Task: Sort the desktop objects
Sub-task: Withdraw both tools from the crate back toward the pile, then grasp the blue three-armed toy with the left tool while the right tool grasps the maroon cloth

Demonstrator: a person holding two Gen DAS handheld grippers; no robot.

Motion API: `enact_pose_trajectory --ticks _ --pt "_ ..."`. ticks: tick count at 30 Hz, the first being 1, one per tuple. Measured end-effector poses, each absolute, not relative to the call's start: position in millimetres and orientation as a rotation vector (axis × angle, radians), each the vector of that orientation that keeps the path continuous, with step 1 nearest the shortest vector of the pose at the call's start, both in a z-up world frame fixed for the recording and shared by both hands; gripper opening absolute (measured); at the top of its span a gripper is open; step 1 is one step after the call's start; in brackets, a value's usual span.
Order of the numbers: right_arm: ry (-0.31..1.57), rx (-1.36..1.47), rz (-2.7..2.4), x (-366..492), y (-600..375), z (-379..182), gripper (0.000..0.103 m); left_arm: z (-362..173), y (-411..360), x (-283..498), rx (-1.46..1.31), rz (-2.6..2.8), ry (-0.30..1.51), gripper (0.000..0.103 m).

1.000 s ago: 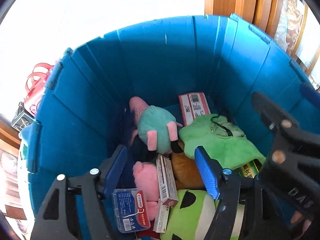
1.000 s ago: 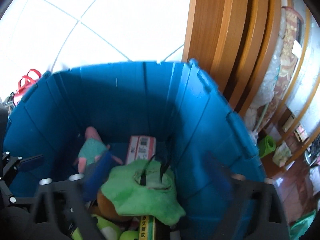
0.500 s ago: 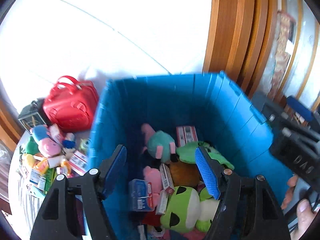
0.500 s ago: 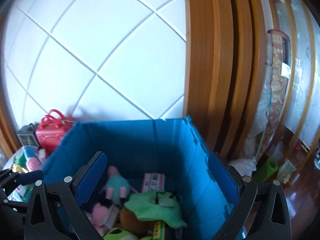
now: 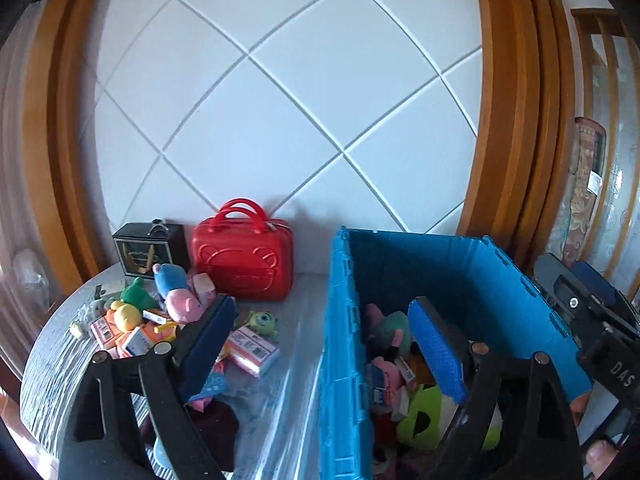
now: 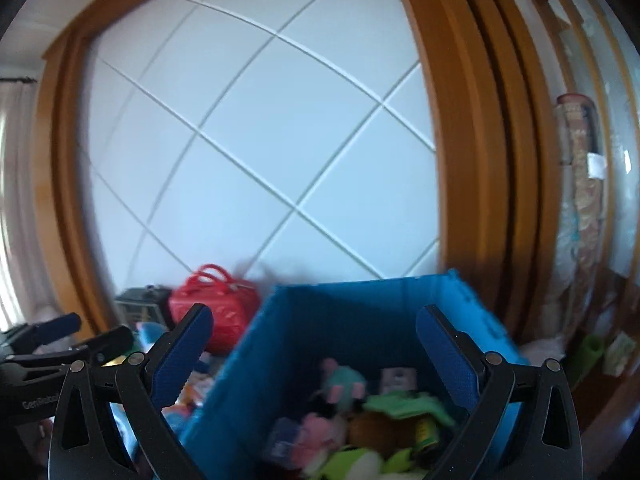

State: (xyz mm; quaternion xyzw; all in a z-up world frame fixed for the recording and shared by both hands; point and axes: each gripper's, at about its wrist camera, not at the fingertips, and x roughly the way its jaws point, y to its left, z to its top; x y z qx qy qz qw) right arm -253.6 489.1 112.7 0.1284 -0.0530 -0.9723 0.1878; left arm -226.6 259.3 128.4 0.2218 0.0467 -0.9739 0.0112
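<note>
Only left wrist view shows toy pile (image 5: 160, 320) sharply, left of blue crate (image 5: 340, 340). Left gripper (image 5: 320, 336) just widened, empty; right gripper (image 6: 312, 344) spread, empty, tilted slightly down.

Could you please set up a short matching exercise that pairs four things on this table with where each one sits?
Things:
1. red handbag
2. black box
3. green one-eyed toy
4. teal plush

Places:
A. inside the blue crate
B. against the wall, right beside the crate
C. far left against the wall
D. on the table in front of the handbag

Pairs: 1-B, 2-C, 3-D, 4-A
</note>
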Motion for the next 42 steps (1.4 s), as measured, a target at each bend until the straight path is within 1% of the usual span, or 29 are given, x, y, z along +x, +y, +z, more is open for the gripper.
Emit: enact_pose_trajectory --ticks 2,6,9,12,16,19,24,28,33,36,41,42 --pt "-0.176 0.363 -2.666 -242.4 470.2 112.5 0.103 125.9 230.2 -214.2 0.679 -2.985 0.161 0.089" --pt "-0.154 0.356 -2.581 -222.7 423.8 110.5 0.103 114.2 171.4 -197.1 0.672 -2.890 0.179 0.089" --pt "-0.142 0.351 -2.538 -211.0 386.0 106.5 0.103 97.5 126.2 -189.6 0.677 -2.806 0.154 0.089" --pt "-0.114 0.361 -2.533 -202.8 345.5 97.3 0.103 74.5 77.1 -184.4 0.705 -2.748 0.179 0.089" --pt "-0.103 0.462 -2.544 -201.4 286.2 69.3 0.103 34.7 12.6 -192.2 0.826 -2.730 0.203 0.089" --pt "-0.097 0.571 -2.579 -205.4 242.8 39.8 0.103 2.7 -23.9 -201.0 0.886 -2.719 0.141 0.089" --pt "-0.053 0.770 -2.614 -212.9 187.8 -16.5 0.103 -57.3 -63.4 -223.3 1.038 -2.745 0.119 0.089" --pt "0.015 0.958 -2.640 -223.0 168.3 -70.7 0.103 -107.0 -74.5 -238.5 1.194 -2.749 0.170 0.089" --pt "0.028 1.168 -2.623 -242.6 167.8 -127.6 0.103 -160.7 -68.2 -252.8 1.322 -2.741 0.204 0.089" --pt "0.047 1.278 -2.597 -254.9 172.6 -160.8 0.103 -191.3 -56.5 -265.2 1.404 -2.721 0.190 0.089" --pt "0.090 1.381 -2.561 -270.8 186.3 -195.3 0.103 -223.3 -30.7 -291.7 1.457 -2.703 0.151 0.089" --pt "0.104 1.384 -2.557 -271.8 187.8 -197.0 0.103 -226.9 -25.2 -297.8 1.454 -2.699 0.138 0.087"
